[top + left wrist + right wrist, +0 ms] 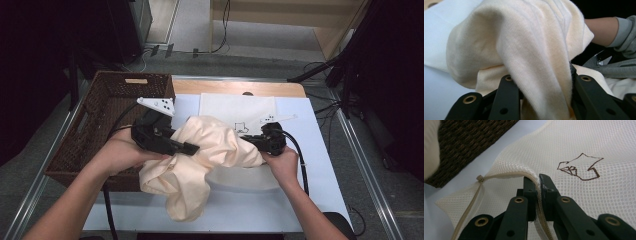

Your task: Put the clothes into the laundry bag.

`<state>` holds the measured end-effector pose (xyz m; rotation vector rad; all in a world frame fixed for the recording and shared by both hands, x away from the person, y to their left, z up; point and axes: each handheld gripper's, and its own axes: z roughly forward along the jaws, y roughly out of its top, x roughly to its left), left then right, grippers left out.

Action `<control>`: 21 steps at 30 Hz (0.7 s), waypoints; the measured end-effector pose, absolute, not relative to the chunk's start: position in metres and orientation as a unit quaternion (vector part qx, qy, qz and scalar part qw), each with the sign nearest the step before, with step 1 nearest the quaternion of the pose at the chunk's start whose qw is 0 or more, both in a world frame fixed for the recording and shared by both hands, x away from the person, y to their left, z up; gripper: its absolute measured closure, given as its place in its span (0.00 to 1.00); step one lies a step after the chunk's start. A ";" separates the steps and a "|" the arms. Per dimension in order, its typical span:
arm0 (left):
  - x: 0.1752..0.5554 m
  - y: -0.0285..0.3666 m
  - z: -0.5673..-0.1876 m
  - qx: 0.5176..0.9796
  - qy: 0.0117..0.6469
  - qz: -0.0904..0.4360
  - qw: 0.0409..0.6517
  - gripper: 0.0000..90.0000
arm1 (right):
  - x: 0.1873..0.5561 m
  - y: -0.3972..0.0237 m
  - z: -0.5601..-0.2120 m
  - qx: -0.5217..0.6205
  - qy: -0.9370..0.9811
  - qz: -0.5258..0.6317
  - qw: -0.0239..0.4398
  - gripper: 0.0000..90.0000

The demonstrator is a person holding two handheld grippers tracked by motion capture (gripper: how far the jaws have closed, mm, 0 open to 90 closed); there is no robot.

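Cream knit fabric, soft and finely ribbed, is making up the garment (200, 160), which is hanging bunched between the two grippers above the pale blue table (310, 150), one fold drooping toward the near edge. The left gripper (172, 145) is clamping a thick fold of it; in the left gripper view the cloth (529, 50) is draping over and between the black jaws. The right gripper (265, 142) is pinching the zippered edge of a white mesh laundry bag (579, 147), its jaws standing narrow with the zipper tape (537, 202) pressed between them. That bag is lying flat on the table just behind the garment, showing a small brown line drawing (580, 166). A dark woven basket (95, 125) is sitting at the table's left side, just beside the left hand (120, 152).
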<state>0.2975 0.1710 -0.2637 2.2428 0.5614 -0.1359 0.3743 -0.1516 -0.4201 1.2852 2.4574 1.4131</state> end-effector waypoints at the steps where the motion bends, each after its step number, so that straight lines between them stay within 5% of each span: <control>1: 0.296 0.170 -0.267 0.887 0.220 -0.057 0.402 0.76 | 0.374 -0.152 -0.420 0.413 0.789 0.455 0.014 0.94; 21: 0.296 0.136 -0.343 0.898 0.243 -0.045 0.363 0.76 | 0.371 -0.149 -0.413 0.409 0.788 0.460 0.014 0.94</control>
